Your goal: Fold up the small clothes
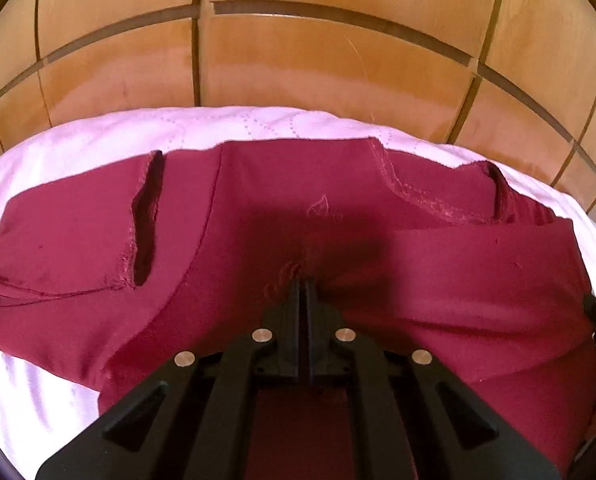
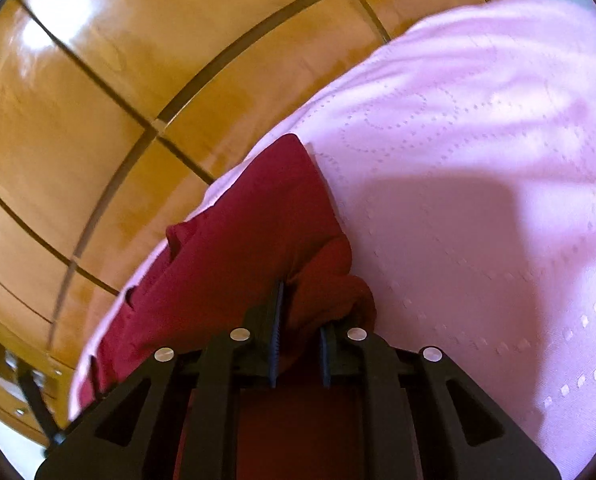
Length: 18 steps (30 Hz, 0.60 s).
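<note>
Maroon garment [image 1: 438,280] spread on pink quilted bed cover [image 1: 98,140], left gripper [image 1: 303,280] fingers pressed together on a pinch of its fabric, right gripper [image 2: 302,304] fingers clamped on a bunched fold, garment's near edge hidden beneath both grippers, wooden panelling [image 1: 298,60] behind.

The left tongs [image 1: 303,280] point forward and down, their two black fingers pressed together so that no gap shows between them, with a pinch of the maroon garment [image 1: 258,216] caught at the tips. The right tongs [image 2: 302,312] also tilt downward, toward the edge of the bed. Their fingers stand a little apart, and a bunched fold of the garment [image 2: 258,240] fills the space between the ribbed pads [image 2: 276,344], gripped there. No hand or arm of the person shows in either wrist view.
</note>
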Each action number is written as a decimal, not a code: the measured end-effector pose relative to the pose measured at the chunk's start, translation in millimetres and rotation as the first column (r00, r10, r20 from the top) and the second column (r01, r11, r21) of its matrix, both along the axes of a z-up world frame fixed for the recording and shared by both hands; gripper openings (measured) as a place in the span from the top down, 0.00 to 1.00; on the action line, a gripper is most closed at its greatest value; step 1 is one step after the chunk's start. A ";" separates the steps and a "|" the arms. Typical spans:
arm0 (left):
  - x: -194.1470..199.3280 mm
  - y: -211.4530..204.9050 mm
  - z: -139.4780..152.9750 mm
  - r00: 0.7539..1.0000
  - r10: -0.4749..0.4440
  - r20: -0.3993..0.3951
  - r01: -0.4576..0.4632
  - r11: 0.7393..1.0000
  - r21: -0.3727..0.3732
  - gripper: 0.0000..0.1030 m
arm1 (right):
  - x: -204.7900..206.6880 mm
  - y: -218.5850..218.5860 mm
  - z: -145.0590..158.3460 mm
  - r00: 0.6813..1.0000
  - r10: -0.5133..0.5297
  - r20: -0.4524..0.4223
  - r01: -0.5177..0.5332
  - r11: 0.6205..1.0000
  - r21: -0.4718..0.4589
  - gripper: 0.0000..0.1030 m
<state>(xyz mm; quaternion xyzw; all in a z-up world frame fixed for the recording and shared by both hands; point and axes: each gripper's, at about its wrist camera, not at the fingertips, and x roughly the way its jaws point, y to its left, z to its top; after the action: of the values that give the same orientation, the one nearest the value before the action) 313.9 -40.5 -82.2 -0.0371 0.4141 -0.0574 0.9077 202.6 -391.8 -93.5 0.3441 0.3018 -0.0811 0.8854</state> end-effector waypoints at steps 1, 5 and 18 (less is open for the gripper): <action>0.8 -0.9 -1.3 1.000 -0.003 0.002 0.003 1.000 -0.001 0.95 | -0.2 1.1 -0.4 1.000 -0.002 0.001 0.002 1.000 -0.004 0.86; 3.6 1.6 -7.0 1.000 -0.007 -0.006 0.007 0.999 -0.038 0.95 | -3.8 -0.6 -3.9 1.000 -0.010 0.024 0.010 1.000 0.013 0.86; 3.0 -2.6 -8.2 1.000 -0.009 -0.008 0.009 1.000 -0.015 0.93 | -5.7 -0.7 -1.2 0.999 -0.019 0.027 0.018 1.000 0.020 0.86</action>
<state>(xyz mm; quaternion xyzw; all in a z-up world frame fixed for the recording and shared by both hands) 316.9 -43.1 -90.3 -0.0422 0.4176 -0.0643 0.9054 196.8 -392.4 -94.7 0.3565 0.2873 -0.0817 0.8853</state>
